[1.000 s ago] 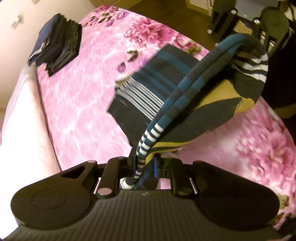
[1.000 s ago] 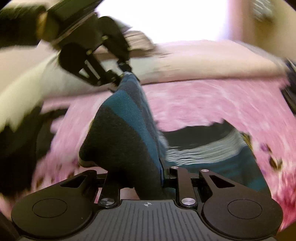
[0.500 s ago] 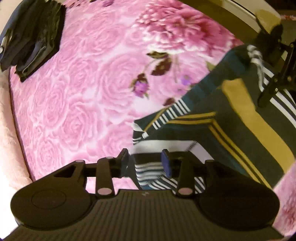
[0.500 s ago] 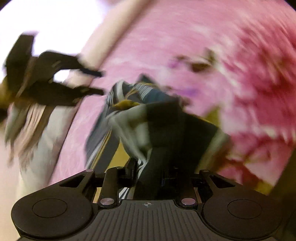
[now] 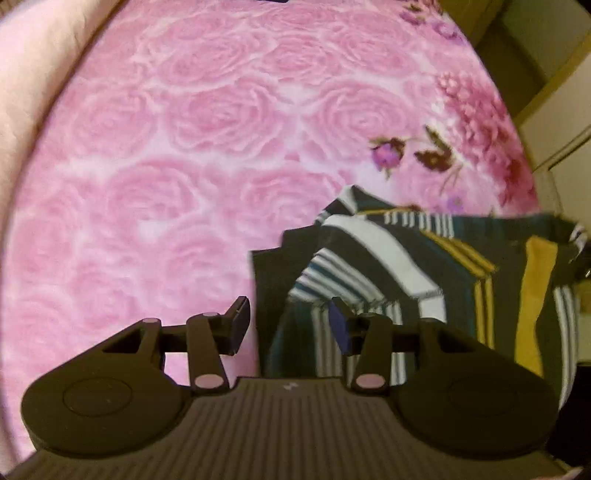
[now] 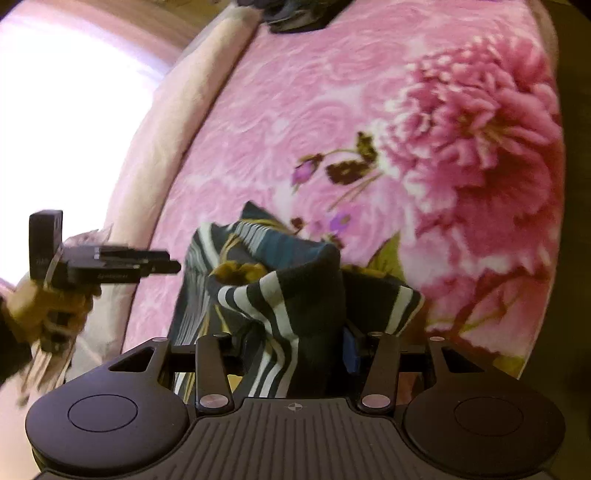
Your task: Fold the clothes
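A dark striped garment [image 5: 424, 266] with white, teal and mustard bands lies loosely folded on the pink floral bedspread [image 5: 221, 129]. My left gripper [image 5: 288, 325] is open and holds nothing, hovering over the garment's left edge. In the right wrist view it appears at the left [image 6: 171, 264], held by a hand [image 6: 37, 310], clear of the cloth. My right gripper [image 6: 295, 350] is open, its jaws wide apart. A raised bunch of the garment [image 6: 303, 288] stands between them, hiding the fingertips.
A pale pink bolster [image 6: 177, 129] runs along the bed's far side. A stack of dark folded clothes [image 6: 295, 14] sits at the far end. The bed's edge and a cabinet [image 5: 554, 103] show at the right. Open bedspread [image 6: 369, 92] lies beyond the garment.
Both grippers have opened and let go of the garment, which came down from mid-air onto the bed. The left gripper has drawn away to the garment's left side.
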Action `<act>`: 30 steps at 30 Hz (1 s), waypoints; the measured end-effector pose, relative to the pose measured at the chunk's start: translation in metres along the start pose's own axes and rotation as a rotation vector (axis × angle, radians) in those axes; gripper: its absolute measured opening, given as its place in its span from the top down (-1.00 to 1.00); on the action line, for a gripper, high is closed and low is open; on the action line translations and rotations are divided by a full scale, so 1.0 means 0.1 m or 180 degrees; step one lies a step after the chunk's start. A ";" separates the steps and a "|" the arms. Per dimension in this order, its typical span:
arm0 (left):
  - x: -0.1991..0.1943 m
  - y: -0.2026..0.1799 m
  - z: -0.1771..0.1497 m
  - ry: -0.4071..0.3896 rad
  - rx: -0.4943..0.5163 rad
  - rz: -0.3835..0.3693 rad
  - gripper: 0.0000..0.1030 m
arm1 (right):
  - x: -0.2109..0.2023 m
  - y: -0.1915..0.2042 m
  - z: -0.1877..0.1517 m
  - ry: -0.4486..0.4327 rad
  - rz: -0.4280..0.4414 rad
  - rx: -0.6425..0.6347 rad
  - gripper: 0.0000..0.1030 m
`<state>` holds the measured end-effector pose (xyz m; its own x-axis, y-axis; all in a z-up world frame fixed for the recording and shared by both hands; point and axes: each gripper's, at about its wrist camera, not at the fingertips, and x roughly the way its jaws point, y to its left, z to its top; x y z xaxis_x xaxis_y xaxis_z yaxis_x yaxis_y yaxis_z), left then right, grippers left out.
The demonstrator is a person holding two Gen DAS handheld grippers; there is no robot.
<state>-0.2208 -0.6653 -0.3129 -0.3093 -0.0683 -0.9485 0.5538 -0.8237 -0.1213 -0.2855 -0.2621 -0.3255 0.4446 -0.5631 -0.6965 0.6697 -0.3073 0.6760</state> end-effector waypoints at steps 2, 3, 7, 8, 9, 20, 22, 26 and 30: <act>0.11 0.01 0.04 0.0009 -0.0026 -0.0153 0.35 | 0.00 -0.02 -0.01 -0.0013 -0.0066 0.0039 0.09; 0.17 0.00 0.06 0.0025 -0.0030 -0.0213 0.69 | -0.01 -0.03 -0.01 -0.0011 -0.0122 0.0042 0.49; 0.24 -0.01 0.08 0.0038 -0.0028 -0.0225 0.94 | -0.07 -0.12 0.02 -0.0018 -0.0176 0.0315 0.81; 0.26 -0.01 0.08 0.0030 -0.0047 -0.0219 0.94 | -0.10 -0.14 0.04 -0.0037 -0.0155 0.0435 0.83; 0.28 0.00 0.07 0.0022 -0.0065 -0.0212 0.93 | -0.16 -0.14 0.04 -0.0059 -0.0146 0.0494 0.84; 0.35 0.04 0.09 -0.0019 -0.0206 -0.0118 0.75 | -0.09 -0.33 0.09 0.0041 -0.0256 0.0500 0.66; 0.26 0.06 0.09 -0.0024 -0.0220 -0.0122 0.70 | -0.21 -0.22 0.09 -0.0015 -0.0386 0.0354 0.15; 0.09 0.08 0.14 -0.0194 -0.0264 -0.0232 0.55 | -0.36 -0.02 0.11 -0.0127 -0.0511 0.0060 -0.01; 0.14 0.07 0.21 -0.0225 -0.0238 -0.0268 0.43 | -0.19 0.10 0.13 -0.0111 -0.0454 -0.0162 -0.01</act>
<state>-0.2374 -0.6834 -0.3206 -0.4094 -0.0423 -0.9114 0.5789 -0.7841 -0.2237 -0.2944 -0.2642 -0.3021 0.3226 -0.5432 -0.7752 0.7542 -0.3473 0.5572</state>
